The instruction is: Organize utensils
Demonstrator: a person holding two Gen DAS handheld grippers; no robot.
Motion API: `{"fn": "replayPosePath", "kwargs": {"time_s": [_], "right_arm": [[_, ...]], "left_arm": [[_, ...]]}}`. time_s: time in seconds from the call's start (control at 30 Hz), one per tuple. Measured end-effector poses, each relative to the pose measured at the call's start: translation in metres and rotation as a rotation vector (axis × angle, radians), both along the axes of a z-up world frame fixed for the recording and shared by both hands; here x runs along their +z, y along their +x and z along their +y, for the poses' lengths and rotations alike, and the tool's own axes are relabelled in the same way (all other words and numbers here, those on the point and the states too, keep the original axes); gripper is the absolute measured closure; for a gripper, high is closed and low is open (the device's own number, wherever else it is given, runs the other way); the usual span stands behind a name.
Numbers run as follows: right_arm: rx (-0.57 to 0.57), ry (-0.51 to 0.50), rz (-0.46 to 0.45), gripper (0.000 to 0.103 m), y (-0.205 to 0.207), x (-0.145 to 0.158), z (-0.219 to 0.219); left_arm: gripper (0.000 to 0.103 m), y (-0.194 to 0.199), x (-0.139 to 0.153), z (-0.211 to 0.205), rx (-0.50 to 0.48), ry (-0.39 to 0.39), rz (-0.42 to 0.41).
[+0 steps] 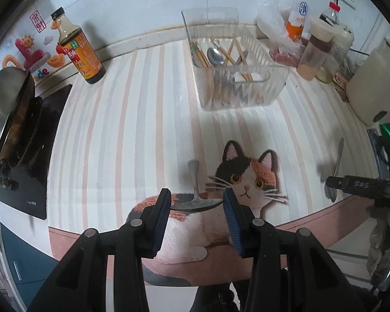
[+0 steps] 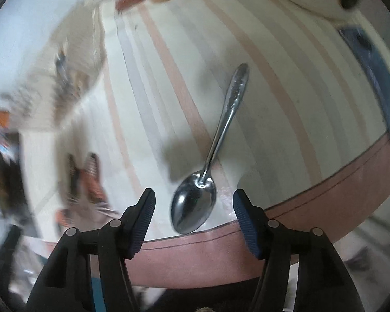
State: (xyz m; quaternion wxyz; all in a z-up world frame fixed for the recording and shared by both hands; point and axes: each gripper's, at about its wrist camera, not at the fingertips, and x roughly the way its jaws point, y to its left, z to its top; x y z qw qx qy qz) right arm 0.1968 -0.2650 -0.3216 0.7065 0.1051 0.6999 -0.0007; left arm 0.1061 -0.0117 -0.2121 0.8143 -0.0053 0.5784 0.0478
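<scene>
My left gripper holds a metal spoon by its bowl, jaws closed against the bowl's two edges, handle pointing away, above the cat picture on the striped mat. A clear plastic bin with chopsticks and spoons stands farther back. My right gripper is open, its fingers on either side of the bowl of a second spoon that lies near the mat's front edge. That spoon and the right gripper also show at the right of the left wrist view.
A soy sauce bottle stands back left beside a stove with a steel pan. Jars and bottles and a white appliance crowd the back right. The counter's pink front edge lies just below both grippers.
</scene>
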Motion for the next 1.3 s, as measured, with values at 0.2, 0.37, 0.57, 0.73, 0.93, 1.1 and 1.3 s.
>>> {"fn": "replayPosePath", "kwargs": {"time_s": [0.2, 0.37, 0.57, 0.73, 0.93, 1.1, 1.3], "right_arm": [[0.091, -0.152, -0.061, 0.065, -0.005, 0.002, 0.025], [0.066, -0.092, -0.127, 0.098, -0.012, 0.02, 0.012], [0.016, 0.01, -0.155, 0.103, -0.01, 0.034, -0.001], [-0.029, 0.106, -0.219, 0.103, -0.016, 0.059, -0.008], [-0.048, 0.207, -0.302, 0.102, -0.008, 0.102, -0.008], [-0.014, 0.269, -0.369, 0.103, 0.006, 0.142, 0.002], [0.042, 0.347, -0.417, 0.103, 0.04, 0.176, 0.023]], "left_arm": [[0.065, -0.005, -0.005, -0.002, 0.003, -0.003, 0.005], [0.065, -0.008, 0.002, 0.003, 0.016, -0.007, -0.009], [0.065, -0.007, 0.025, 0.005, 0.011, -0.017, -0.059], [0.065, -0.005, 0.05, 0.006, -0.008, -0.02, -0.111], [0.065, 0.002, 0.086, 0.004, -0.035, -0.027, -0.187], [0.065, 0.011, 0.119, 0.0, -0.057, -0.03, -0.255], [0.065, 0.041, 0.15, 0.0, -0.076, -0.041, -0.312]]}}
